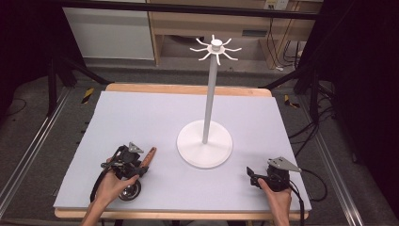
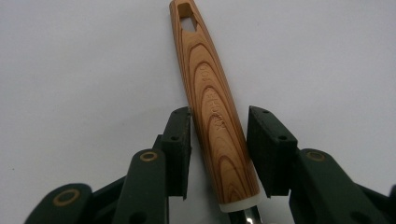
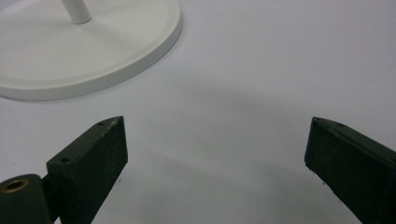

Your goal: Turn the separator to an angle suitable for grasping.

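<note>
A white stand [image 1: 205, 143] sits on the bench [image 1: 141, 117], a bit right of the middle. It has a round flat foot [image 3: 116, 60] and a thin pole [image 1: 210, 94] that goes straight up. At the top of the pole is a small cap with thin hooks [image 1: 215, 48] that spread out like spider legs. Nothing hangs on the hooks. The bench has a pale grey top and a wood edge [image 1: 188, 88] at the back. Past the bench is a dark floor with black cables [image 1: 308, 132] on the right. At the far wall there is a wood shelf [image 1: 207, 23] and a white board [image 1: 110, 33]. Black bars stand at both sides.
</note>
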Demonstrator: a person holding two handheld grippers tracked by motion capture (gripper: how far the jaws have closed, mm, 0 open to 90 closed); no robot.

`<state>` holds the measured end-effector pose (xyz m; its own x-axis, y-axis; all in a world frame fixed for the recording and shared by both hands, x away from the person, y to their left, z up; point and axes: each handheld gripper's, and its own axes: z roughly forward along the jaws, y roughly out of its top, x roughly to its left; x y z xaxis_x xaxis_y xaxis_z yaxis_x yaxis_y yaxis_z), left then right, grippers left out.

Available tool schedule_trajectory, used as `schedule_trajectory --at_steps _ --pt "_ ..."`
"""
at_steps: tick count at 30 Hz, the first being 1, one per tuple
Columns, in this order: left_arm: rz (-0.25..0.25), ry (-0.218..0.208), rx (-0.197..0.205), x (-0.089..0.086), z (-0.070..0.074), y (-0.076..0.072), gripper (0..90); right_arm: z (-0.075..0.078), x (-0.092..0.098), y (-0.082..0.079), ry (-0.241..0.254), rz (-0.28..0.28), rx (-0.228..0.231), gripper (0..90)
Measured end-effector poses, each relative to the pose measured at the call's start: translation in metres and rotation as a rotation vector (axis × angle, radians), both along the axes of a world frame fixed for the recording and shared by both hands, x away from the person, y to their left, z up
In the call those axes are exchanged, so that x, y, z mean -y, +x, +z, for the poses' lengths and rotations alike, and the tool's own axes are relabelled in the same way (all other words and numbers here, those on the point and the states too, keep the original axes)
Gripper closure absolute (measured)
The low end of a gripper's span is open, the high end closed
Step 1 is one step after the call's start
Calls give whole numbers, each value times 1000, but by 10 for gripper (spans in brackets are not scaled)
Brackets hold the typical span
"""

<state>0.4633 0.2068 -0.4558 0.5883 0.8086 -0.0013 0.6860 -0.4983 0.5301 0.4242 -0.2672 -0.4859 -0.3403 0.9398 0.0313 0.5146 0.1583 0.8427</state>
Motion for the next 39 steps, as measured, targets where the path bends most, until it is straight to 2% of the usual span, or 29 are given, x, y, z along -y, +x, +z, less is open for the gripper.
schedule_trajectory --at_steps 7,10,13,22,24,29,35,39 --pt "-9 11 -24 1 -1 2 600 0 0 1 -7 3 2 64" --pt "-20 29 -13 2 -2 1 619 0 0 1 -6 3 -1 64" --pt "-32 17 -11 2 -2 1 679 -1 0 1 -5 3 -2 64" --pt "-41 33 1 3 -2 1 674 0 0 1 -4 5 -9 65" --pt "-43 38 3 4 -1 1 647 0 0 1 -4 5 -9 64" --pt "-60 34 32 3 9 1 596 0 0 1 -2 9 -14 64" --pt "-85 28 63 3 26 5 577 -1 -1 2 -1 13 -22 64" --pt "-101 30 64 7 30 9 575 -1 -1 3 -12 20 -24 65"
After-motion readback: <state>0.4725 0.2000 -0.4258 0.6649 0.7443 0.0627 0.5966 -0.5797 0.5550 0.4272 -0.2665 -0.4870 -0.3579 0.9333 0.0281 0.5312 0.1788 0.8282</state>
